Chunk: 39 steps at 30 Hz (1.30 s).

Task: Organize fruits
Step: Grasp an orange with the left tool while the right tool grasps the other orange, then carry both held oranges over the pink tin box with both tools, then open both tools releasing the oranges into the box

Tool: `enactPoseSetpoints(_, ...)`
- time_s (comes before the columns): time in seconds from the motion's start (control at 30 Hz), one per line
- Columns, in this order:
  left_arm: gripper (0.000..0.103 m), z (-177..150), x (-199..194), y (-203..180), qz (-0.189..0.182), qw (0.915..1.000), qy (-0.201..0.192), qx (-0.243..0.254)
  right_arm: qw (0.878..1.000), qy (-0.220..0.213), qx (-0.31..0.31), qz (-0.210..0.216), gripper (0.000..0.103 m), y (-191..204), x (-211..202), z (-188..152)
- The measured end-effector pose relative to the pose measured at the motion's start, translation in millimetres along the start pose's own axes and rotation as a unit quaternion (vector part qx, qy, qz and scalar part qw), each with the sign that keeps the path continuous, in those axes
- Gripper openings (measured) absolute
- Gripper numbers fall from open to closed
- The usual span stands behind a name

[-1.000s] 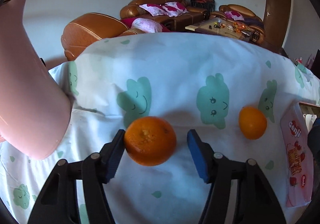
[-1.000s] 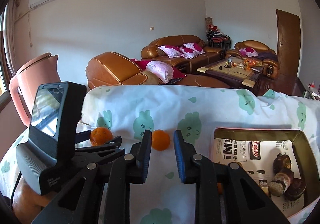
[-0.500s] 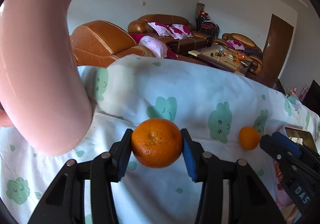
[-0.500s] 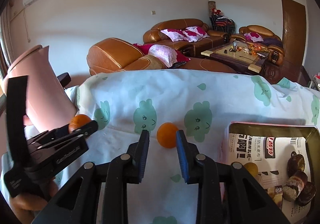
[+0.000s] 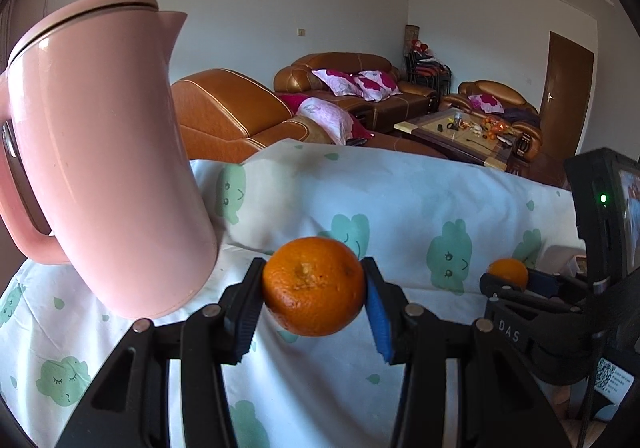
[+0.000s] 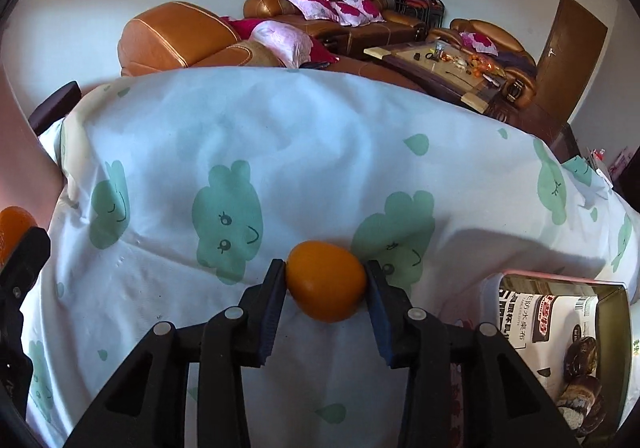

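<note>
Since a moment ago the right gripper [image 6: 326,290] has closed on the smooth orange fruit [image 6: 326,280] beside the open gold-lined box [image 6: 612,332], while the left gripper [image 5: 314,294] stays clamped on the dimpled round orange [image 5: 314,285], lifted near the pink plastic kettle [image 5: 104,152]. The smooth fruit could squirt from the pads if squeezed off-centre, and the left one could bump the kettle. The box holds printed packets [image 6: 548,308] and dark brown round pieces [image 6: 582,354].

Bright orange, dimpled skin on the mandarin [image 5: 314,285]; smoother, yellower orange on the second fruit [image 6: 326,281]. Plain pale pink all over the jug [image 5: 100,152]. White bench cloth [image 6: 320,152] printed with mint-green smiling clouds and small green drops. Black fingers [image 5: 244,312] faced with blue pads [image 5: 378,318]. Gold inner walls on the box [image 6: 610,312], pink along its rim. Dark brown, glossy pastries [image 6: 580,358] inside.
</note>
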<state>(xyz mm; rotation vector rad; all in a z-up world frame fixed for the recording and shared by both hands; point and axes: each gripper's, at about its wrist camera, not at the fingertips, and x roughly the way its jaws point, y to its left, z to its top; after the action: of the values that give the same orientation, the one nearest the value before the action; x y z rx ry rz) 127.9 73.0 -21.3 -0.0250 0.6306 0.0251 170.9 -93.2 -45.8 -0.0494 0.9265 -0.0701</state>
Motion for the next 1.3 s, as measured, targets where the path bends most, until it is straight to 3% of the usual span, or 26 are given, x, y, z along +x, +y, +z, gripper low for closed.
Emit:
enactPoseSetpoints(0.13,0.049,-0.7,-0.8,-1.5,0.0,1.0,-0.003,-0.001,0.999,-0.035,-0.009,0.014,0.038,1.2,-8.1,-10.7)
enactPoseSetpoints(0.33,0.048,-2.2,-13.2,-9.8,-0.004,0.9999,-0.014,0.001,0.989,-0.146,0.01,0.038,0.038,-8.5,-68.7,-20.5)
enactPoseSetpoints(0.53,0.049,-6.9,-46.2,-52.8,-0.041,0.9982,-0.037,0.023,0.981,-0.191,0.03,0.019,0.038,-57.5,-115.5,-52.3)
enactPoseSetpoints(0.73,0.049,-17.8,-77.6,-128.5,-0.108,0.9918,-0.041,0.054,0.984,-0.154,0.094,0.008,0.038,-141.3,-113.9,-82.0)
enactPoseSetpoints(0.87,0.049,-33.6,-85.4,-178.0,-0.132,0.9875,-0.027,0.082,0.984,-0.13,0.121,0.022,0.038,-176.9,-107.0,-94.9)
enactPoseSetpoints(0.97,0.048,-41.3,-83.2,-199.0,-0.138,0.9863,-0.012,0.089,0.98,-0.114,0.146,0.077,0.039,-194.5,-102.4,-100.8)
enactPoseSetpoints(1.1,0.05,-47.9,-77.7,-208.2,-0.125,0.9874,-0.002,0.098,0.965,-0.117,0.19,0.141,0.043,-212.3,-96.4,-110.7)
enactPoseSetpoints(1.2,0.062,-54.4,-84.9,-211.4,-0.099,0.9886,-0.025,0.111,0.954,-0.136,0.206,0.169,0.055,-215.8,-102.4,-112.7)
enactPoseSetpoints(1.27,0.098,-56.6,-96.5,-211.7,-0.083,0.9883,-0.056,0.115,0.954,-0.155,0.198,0.163,0.066,-210.7,-111.1,-112.0)
enactPoseSetpoints(1.3,0.103,-57.2,-103.4,-210.5,-0.079,0.9874,-0.072,0.117,0.955,-0.167,0.193,0.149,0.07,-208.1,-116.7,-113.5)
